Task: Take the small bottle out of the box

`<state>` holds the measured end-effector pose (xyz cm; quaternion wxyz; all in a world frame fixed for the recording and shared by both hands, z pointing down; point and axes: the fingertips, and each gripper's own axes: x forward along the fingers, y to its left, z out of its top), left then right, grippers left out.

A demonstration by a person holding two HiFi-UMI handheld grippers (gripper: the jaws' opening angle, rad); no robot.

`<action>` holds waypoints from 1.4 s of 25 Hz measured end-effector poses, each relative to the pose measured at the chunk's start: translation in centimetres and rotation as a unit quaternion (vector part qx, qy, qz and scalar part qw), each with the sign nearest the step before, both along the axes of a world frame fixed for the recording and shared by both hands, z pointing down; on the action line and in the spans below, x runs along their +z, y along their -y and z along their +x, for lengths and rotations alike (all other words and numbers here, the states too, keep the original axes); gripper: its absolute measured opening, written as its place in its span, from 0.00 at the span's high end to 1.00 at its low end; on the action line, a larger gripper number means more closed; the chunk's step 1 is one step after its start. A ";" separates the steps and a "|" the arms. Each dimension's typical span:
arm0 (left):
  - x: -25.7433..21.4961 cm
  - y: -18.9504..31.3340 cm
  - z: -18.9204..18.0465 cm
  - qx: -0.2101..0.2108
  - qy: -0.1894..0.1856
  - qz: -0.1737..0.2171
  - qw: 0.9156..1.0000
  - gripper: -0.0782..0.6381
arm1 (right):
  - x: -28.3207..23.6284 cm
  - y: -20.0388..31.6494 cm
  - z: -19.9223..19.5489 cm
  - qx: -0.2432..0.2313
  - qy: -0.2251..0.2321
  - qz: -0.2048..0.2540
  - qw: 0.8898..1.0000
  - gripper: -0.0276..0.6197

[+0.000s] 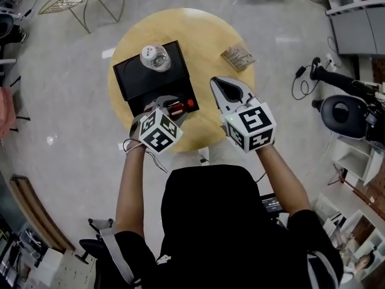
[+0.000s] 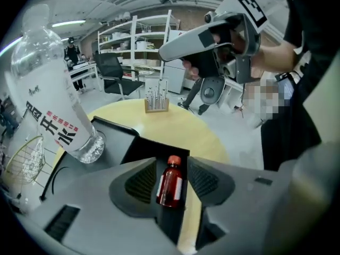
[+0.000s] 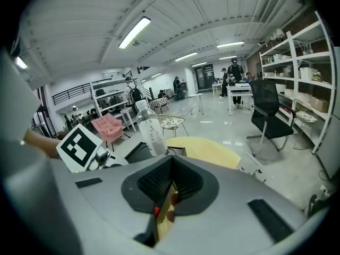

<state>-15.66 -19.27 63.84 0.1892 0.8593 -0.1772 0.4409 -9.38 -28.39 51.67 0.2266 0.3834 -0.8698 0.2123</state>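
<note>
Not done: small bottle (image 2: 170,184) lies, seemingly inside the box (image 1: 135,80), between open fingers of left gripper (image 2: 171,164), ungripped; right gripper (image 3: 170,166) fingers closed, empty.

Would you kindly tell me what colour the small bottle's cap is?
Red: the cap on the small bottle shows best in the left gripper view.

The right gripper (image 3: 171,161) has its jaws closed together at the tips, with nothing held. Just beyond them a clear water bottle (image 3: 151,132) stands at a black box (image 3: 137,152) on a round yellow table (image 3: 212,149). A marker cube (image 3: 79,146) shows at the left, and a black office chair (image 3: 268,110) stands off to the right.
</note>
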 end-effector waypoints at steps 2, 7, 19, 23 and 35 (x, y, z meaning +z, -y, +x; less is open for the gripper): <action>0.7 0.3 -0.1 0.007 0.006 0.000 1.000 0.65 | 0.7 0.0 0.3 -0.001 -0.002 -0.002 1.000 0.96; 3.4 0.3 -0.4 0.053 0.039 -0.021 0.998 0.65 | 2.1 -0.3 0.8 0.003 -0.006 -0.010 1.000 0.96; 6.1 -0.5 -0.4 0.116 0.076 -0.057 0.989 0.65 | 4.6 -1.5 1.5 0.006 -0.011 -0.035 0.999 0.96; 6.4 -0.5 -0.3 0.131 0.086 -0.066 0.985 0.63 | 5.2 -1.7 1.1 0.001 -0.009 -0.040 0.999 0.96; 7.3 -0.4 -0.1 0.146 0.087 -0.117 0.978 0.58 | 6.2 -1.8 1.6 -0.001 -0.009 -0.053 0.999 0.96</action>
